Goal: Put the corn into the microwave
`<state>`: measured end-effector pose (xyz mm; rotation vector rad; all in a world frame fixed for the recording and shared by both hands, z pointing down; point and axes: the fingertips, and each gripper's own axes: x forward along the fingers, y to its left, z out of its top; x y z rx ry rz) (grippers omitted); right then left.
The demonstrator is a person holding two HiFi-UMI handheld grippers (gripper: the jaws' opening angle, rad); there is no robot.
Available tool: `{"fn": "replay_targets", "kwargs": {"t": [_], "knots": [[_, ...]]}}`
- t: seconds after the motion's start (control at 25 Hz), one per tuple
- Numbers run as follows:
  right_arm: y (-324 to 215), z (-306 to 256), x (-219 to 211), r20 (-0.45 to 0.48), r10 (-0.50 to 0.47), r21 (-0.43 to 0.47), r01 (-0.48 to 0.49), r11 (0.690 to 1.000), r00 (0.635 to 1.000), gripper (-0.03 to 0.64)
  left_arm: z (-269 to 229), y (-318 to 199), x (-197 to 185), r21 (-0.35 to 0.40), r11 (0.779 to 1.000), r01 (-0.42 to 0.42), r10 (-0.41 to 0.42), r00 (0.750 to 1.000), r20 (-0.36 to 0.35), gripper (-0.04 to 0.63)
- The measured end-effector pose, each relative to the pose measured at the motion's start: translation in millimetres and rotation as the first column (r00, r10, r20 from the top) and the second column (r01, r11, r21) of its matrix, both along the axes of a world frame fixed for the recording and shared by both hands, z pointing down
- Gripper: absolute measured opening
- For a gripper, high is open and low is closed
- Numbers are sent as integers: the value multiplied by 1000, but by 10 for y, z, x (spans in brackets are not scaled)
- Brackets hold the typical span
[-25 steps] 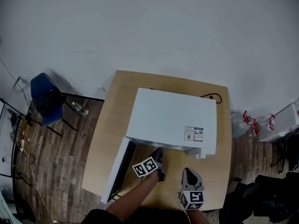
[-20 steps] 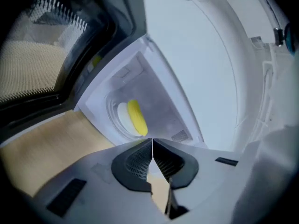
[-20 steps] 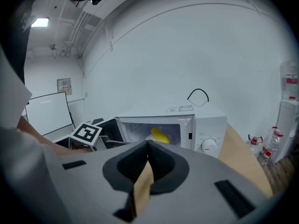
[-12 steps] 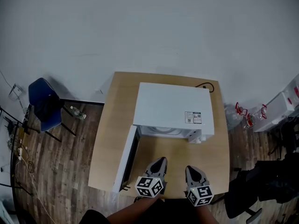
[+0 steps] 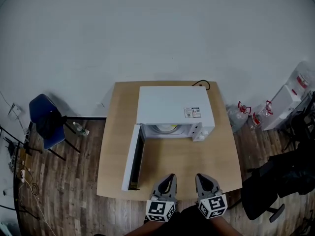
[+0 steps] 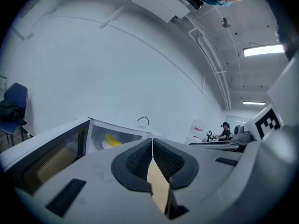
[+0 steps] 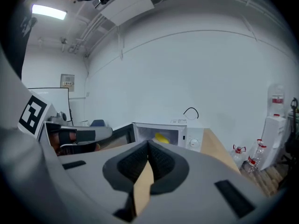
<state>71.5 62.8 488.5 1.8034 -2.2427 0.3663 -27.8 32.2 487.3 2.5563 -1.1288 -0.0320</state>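
A white microwave (image 5: 172, 104) stands on the wooden table (image 5: 113, 146) with its door (image 5: 133, 156) swung wide open to the left. The yellow corn (image 5: 166, 128) lies inside on the turntable plate; it also shows in the left gripper view as the corn (image 6: 112, 140) and in the right gripper view as the corn (image 7: 161, 137). My left gripper (image 5: 167, 180) and right gripper (image 5: 203, 179) hover side by side over the table's near edge, well back from the opening. Both the left gripper (image 6: 152, 141) and the right gripper (image 7: 148, 144) are shut, with nothing between the jaws.
A blue chair (image 5: 47, 119) stands left of the table. Water bottles (image 5: 243, 114) and a white dispenser (image 5: 290, 97) stand at the right, with a black chair (image 5: 275, 181) nearer. A black cable (image 5: 202, 84) loops behind the microwave. A person (image 6: 225, 130) sits far off.
Both grippers have drawn back from the microwave to the table's near edge. The left one left the open cavity and rolled upright. The head view has backed away.
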Motion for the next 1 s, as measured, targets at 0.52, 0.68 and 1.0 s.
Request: {"fn": "replay_targets", "kwargs": {"t": [0.52,0.68,1.0], "knots": [[1544,-222,-45,34,-44,112,40,993,998,60,-167,1790,-27,3,998,63,-63,994,86,15],[2130,-310,50,70,5,136,-15,991,998,60,-121,2335,29,-11,999,38,-37,993,113,15],[2730,-337,-25,53,-40,115,34,993,998,60,-201,2847,104,52,998,29,-35,990,134,15]]}}
